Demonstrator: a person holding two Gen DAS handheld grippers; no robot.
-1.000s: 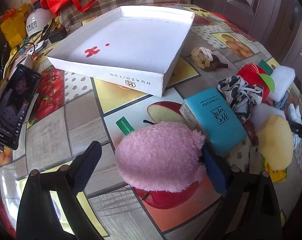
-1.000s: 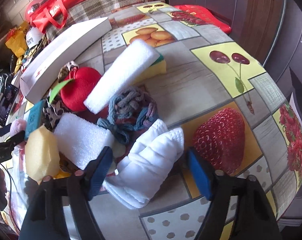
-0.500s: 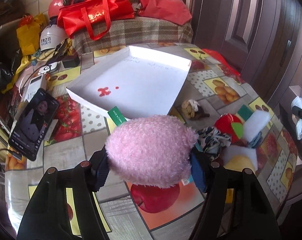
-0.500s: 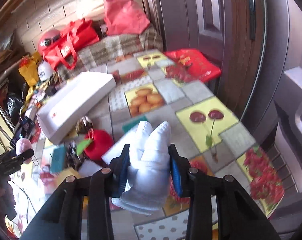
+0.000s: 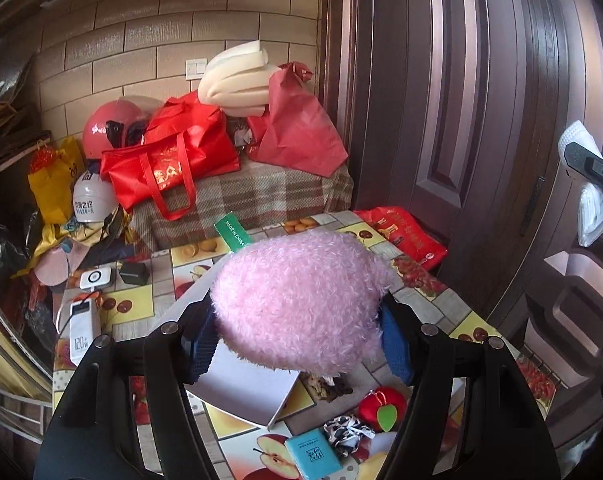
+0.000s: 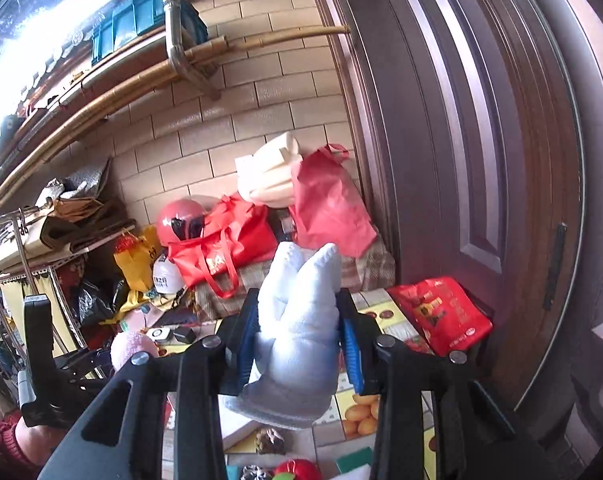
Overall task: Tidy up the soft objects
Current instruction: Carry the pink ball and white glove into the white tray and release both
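My left gripper (image 5: 297, 340) is shut on a fluffy pink plush (image 5: 301, 300) with a green tag and holds it high above the table. The white shallow box (image 5: 241, 380) lies below it, mostly hidden by the plush. My right gripper (image 6: 297, 344) is shut on a folded white cloth (image 6: 297, 328) and holds it raised above the table; it also shows at the right edge of the left wrist view (image 5: 589, 184). A red plush apple (image 5: 383, 406), a patterned scrunchie (image 5: 345, 432) and a teal packet (image 5: 313, 456) lie on the table below.
The fruit-print table (image 5: 453, 308) stands by a brown door (image 5: 481, 120). Red bags (image 5: 173, 160), helmets (image 5: 105, 128) and foam (image 5: 237, 76) pile on a plaid-covered surface behind. A power bank (image 5: 79, 332) and small devices lie at the table's left. A red packet (image 6: 441, 316) lies far right.
Both grippers have risen well above the table and tilted up with their loads. A second ago both were open around the plush and the cloth; they closed on them.
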